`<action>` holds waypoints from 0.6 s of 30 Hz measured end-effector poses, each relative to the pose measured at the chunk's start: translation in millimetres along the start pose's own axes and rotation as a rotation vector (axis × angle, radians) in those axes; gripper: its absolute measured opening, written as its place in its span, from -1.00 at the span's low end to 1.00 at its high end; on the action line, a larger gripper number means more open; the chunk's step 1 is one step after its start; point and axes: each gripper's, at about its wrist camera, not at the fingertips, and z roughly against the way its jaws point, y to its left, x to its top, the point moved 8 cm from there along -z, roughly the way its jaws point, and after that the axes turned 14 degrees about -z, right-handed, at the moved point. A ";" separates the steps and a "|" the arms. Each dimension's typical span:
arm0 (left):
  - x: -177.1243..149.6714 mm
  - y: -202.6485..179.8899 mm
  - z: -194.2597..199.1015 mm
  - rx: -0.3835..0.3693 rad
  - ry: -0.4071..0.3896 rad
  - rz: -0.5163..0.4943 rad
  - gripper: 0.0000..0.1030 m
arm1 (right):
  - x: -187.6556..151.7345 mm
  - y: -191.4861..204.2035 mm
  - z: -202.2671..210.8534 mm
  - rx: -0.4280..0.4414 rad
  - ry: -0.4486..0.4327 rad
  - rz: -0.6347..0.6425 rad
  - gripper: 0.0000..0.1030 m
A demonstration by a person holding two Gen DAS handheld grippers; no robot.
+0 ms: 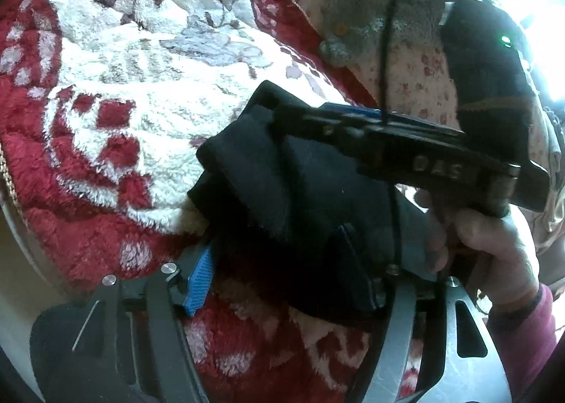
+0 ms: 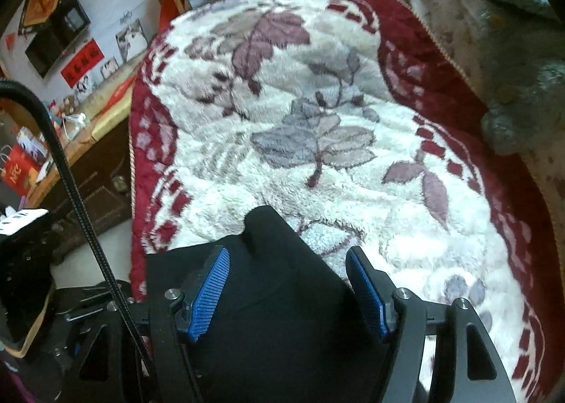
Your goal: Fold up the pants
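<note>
- The black pants lie bunched on the fluffy blanket, close to its near red border.
- Right gripper — jaws spread wide, blue pads either side of the cloth, grasping nothing.
- Left gripper: one blue pad shows, the other is buried behind dark fabric; I cannot tell whether it is clamped.
- To fold well, pinch a single clean edge, not the whole wad, and lift low.
- Open room lies across the blanket's white middle — carry the fold there, away from the drop at its left edge.
</note>
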 end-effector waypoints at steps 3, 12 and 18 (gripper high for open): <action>2.5 0.8 -2.5 -0.002 -0.015 0.015 0.31 | 0.8 5.2 -9.4 0.011 0.025 0.028 0.23; 7.4 -0.8 -6.4 -0.004 -0.058 -0.036 -0.39 | 3.0 5.9 -14.8 0.004 0.013 0.066 -0.64; 13.5 -10.7 17.7 -0.011 -0.127 -0.071 -0.65 | 5.3 12.8 36.6 0.095 -0.122 0.017 -0.69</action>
